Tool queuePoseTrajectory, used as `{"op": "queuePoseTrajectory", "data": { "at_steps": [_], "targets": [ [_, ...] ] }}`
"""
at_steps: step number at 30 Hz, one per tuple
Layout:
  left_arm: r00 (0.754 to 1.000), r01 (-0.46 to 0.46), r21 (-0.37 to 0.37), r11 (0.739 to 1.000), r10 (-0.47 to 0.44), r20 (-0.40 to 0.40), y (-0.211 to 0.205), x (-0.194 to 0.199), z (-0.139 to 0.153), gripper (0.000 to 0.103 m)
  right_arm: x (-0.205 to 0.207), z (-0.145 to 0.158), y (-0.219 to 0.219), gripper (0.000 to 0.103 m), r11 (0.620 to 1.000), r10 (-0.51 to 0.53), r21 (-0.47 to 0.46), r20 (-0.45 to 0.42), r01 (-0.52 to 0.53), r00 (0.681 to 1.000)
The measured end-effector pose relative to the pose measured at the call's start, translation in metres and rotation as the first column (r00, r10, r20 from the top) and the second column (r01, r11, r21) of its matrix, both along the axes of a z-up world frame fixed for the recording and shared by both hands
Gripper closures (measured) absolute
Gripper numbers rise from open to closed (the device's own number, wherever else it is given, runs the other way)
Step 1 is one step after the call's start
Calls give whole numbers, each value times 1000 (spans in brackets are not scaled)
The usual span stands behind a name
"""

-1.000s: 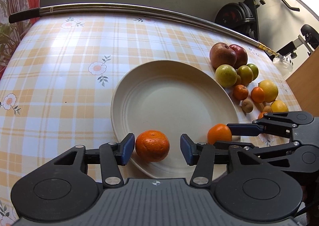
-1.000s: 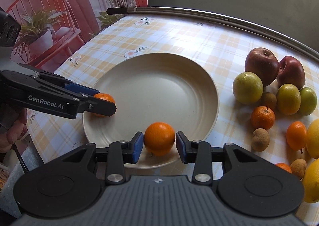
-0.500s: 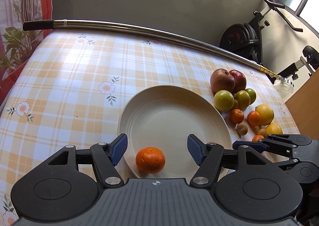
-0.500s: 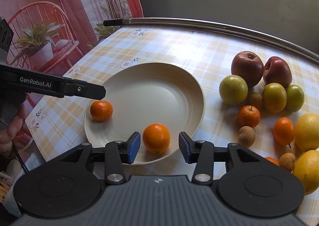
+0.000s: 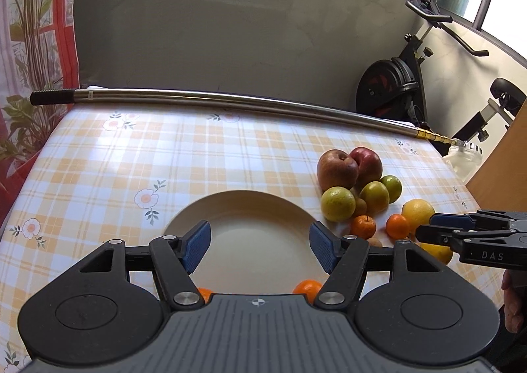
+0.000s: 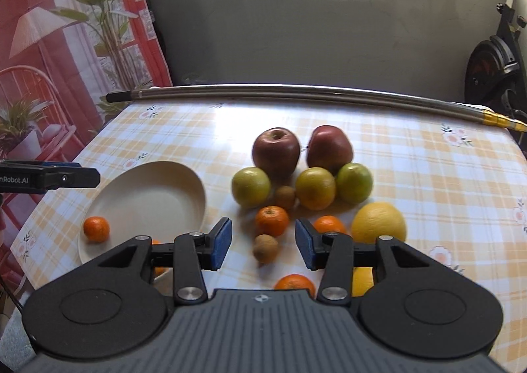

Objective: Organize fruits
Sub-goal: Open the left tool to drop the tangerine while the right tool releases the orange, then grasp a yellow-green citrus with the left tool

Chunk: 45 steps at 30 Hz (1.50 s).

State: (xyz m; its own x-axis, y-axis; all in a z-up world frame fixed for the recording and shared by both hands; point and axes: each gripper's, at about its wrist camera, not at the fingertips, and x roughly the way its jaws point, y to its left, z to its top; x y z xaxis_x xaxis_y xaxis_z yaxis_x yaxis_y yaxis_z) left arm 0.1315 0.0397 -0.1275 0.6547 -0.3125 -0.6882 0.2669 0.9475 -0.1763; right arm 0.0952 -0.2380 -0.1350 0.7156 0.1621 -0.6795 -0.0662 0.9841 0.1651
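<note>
A cream plate (image 6: 148, 195) holds one tangerine (image 6: 96, 228) near its left rim, and a second one (image 5: 308, 289) shows partly under my left gripper's body. My left gripper (image 5: 260, 248) hangs open and empty above the plate (image 5: 250, 205). My right gripper (image 6: 263, 243) is open over the loose fruit right of the plate, and in its view a small brown fruit (image 6: 265, 248) and a tangerine (image 6: 271, 220) lie between its fingers. The pads touch neither. The pile also holds two red apples (image 6: 276, 152), green citrus (image 6: 251, 187) and a large yellow citrus (image 6: 378, 223).
A metal pole (image 5: 230, 101) lies along the table's far edge. The checked tablecloth (image 5: 115, 169) left of the plate is bare. An exercise bike (image 5: 392, 90) stands beyond the table's right corner. A person's hand (image 5: 513, 304) holds the right gripper (image 5: 426, 225).
Both grippers opened off the tangerines, left them on the plate and drew back and up. The right one swung right, over the loose fruit pile.
</note>
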Motion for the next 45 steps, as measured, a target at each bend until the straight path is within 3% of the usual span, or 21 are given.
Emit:
{"op": "queuePoseTrajectory", "data": {
  "at_steps": [7,20,28,45],
  "targets": [
    [999,33,7,999,-33,-2,-37,-1,-4,34,-10,3,-46,57,996,-92,-19,-3,92,996],
    [994,106,42,993,-106,-15,-87,0,-18,36,-24,-9,-84,57,988,-156,-2,-8,156,988],
    [990,132,83,988,-129,-48,-107,9,-29,41,-19,-16,-91,57,988,-150,24,1,149,989],
    [994,75,39,996,-72,-81,-123,46,-28,43,19,-14,-102,57,995,-97,-4,13,97,995]
  ]
}}
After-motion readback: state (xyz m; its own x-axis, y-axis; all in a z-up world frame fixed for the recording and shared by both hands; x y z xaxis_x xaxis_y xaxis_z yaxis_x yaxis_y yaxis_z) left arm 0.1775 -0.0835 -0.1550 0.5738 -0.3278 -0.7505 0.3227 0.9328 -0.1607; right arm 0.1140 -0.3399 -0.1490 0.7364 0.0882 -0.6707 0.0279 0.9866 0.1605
